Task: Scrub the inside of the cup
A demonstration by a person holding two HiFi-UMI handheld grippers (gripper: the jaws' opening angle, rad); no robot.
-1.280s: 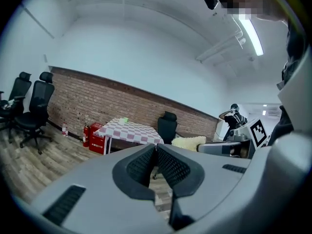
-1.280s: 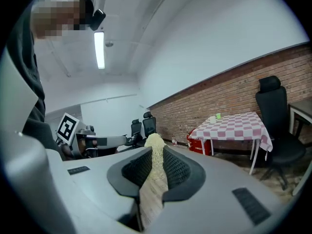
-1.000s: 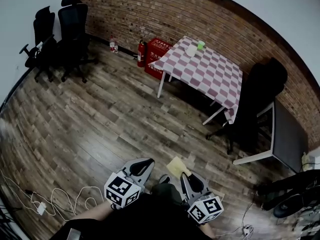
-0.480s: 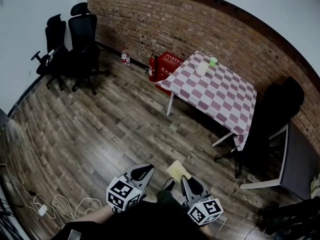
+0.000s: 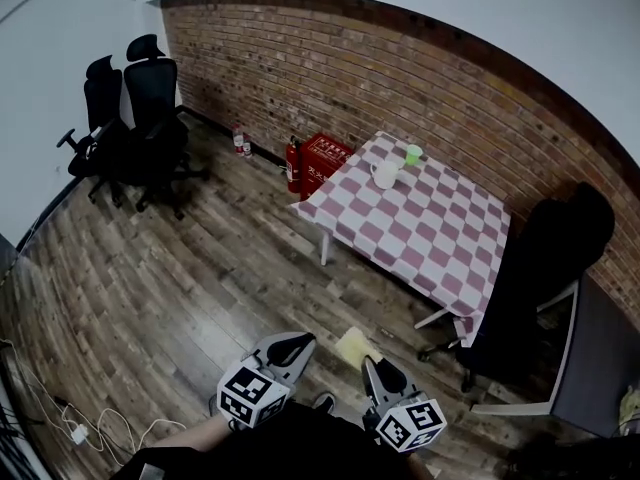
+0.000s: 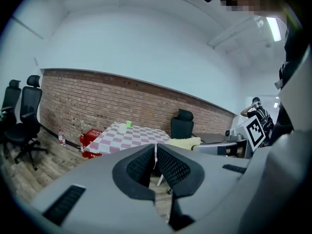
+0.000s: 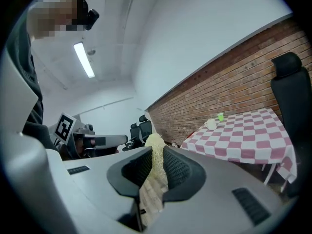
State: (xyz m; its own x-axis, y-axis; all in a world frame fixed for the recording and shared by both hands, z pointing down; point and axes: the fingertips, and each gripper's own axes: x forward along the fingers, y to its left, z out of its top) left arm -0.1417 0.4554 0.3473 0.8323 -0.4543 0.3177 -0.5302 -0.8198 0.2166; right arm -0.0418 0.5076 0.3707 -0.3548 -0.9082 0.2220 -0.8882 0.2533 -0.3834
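Open floor (image 5: pixel 200 268) before the table (image 5: pixel 420 233); chair (image 5: pixel 540 268) seemingly blocks its right end

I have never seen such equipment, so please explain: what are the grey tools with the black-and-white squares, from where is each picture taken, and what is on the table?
There is no robot: a person carries a two-jaw tool, a hand-held gripper, in each hand; the patterned cube is part of it. One picture comes from a camera on the person's head, looking down; the other two from cameras riding on each gripper, looking along its jaws. The left hand-held gripper is shut and empty. The right hand-held gripper is shut on a yellow cloth. The table, with a checked cover, is some way off. On it stand a white cup and a small green cup, both untouched.
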